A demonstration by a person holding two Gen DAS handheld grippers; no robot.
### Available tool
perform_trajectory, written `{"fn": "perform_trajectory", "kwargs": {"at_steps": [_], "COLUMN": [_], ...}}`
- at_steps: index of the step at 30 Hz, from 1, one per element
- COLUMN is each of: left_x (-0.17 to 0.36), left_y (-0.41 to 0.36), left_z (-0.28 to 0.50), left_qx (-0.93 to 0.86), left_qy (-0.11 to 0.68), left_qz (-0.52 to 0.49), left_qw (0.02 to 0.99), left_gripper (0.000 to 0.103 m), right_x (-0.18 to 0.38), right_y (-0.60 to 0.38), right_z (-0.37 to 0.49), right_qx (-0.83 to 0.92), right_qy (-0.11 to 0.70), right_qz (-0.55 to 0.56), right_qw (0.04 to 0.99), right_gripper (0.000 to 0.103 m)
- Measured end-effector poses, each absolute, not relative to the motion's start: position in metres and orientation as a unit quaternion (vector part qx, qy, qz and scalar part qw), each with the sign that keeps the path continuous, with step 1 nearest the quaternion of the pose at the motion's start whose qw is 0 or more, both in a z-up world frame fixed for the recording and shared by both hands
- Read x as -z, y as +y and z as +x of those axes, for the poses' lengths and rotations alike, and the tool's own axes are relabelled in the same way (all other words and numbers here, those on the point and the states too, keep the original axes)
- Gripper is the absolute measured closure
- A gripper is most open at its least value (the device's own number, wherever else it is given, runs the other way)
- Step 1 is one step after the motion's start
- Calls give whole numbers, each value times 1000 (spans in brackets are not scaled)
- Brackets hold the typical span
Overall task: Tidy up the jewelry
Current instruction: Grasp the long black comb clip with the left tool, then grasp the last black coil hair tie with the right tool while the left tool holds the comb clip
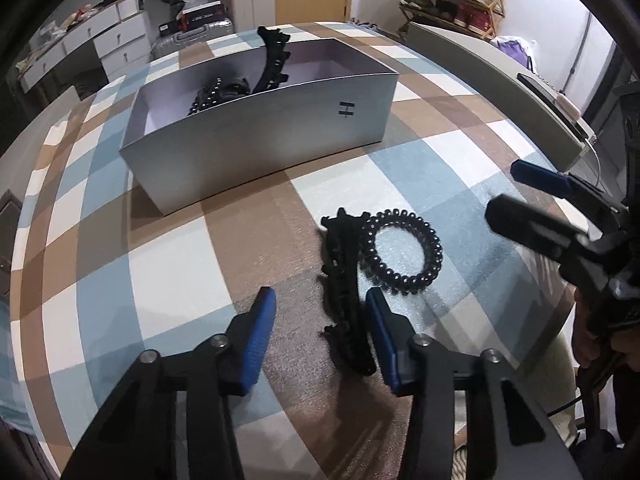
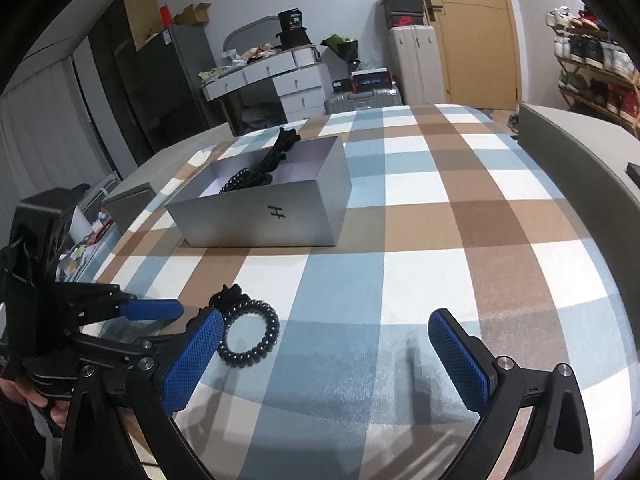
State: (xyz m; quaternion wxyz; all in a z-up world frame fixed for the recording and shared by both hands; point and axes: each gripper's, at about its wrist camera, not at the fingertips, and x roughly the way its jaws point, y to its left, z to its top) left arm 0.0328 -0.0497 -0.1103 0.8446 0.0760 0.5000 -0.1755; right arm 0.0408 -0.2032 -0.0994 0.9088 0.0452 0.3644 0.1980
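Nearest in the left wrist view, the left gripper (image 1: 320, 320) is seen with its fingers apart, and the black clip (image 1: 347, 296) lies on the checked cloth (image 1: 160, 280) between them, close against the right-hand finger (image 1: 382, 338) and well clear of the other. A lopsided closure is therefore judged likely: the clip could be pushed sideways or rolled by that near finger before the far one arrives, and its teeth could be caught on the cloth. The coil tie (image 1: 402, 254) is seen just beyond, touching the clip near its far end, so it could be dragged along or hooked on the teeth when the clip is lifted. The right gripper (image 2: 326, 354) is held open over bare cloth and nothing is held in it; the coil tie (image 2: 248, 334) lies just beside its left finger (image 2: 192, 360), outside the gap, and could be knocked if that hand were swung across. Farther off, the grey box (image 1: 256, 140) stands well apart from both grippers, with another clip (image 1: 276, 60) leaning over its back wall and dark beads (image 1: 208, 98) inside; a careless drop could be fouled by that leaning clip.
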Motion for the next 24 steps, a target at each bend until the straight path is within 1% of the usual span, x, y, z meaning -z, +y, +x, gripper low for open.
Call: {"fn": "perform_trajectory", "kwargs": {"at_steps": [1,4,5,14,24], "left_x": [110,110,109,109,101], "left_y": [-52,-55,-54,-47,-16], "left_z": [33,34,35,32,26], "left_qx": [179,187,190,174,146], "left_qy": [501,500,498,492,482], "left_qz": [77,78,74,74,31], "left_qw": [843,842,843,850,863], "left_gripper": [72,92,94,94,94], "right_x": [99,99,98,96,100], "right_y": [-202,-202,-202,-199,-177], "right_z": [40,39,38,37,38], "right_qx": [-198,-197,-196,-196,-220], "right_qy": [364,361,360,355,370], "right_qz": [43,41,40,27,-2], "right_qw": [909,911,911,914,903], "right_gripper": [0,0,0,0,2]}}
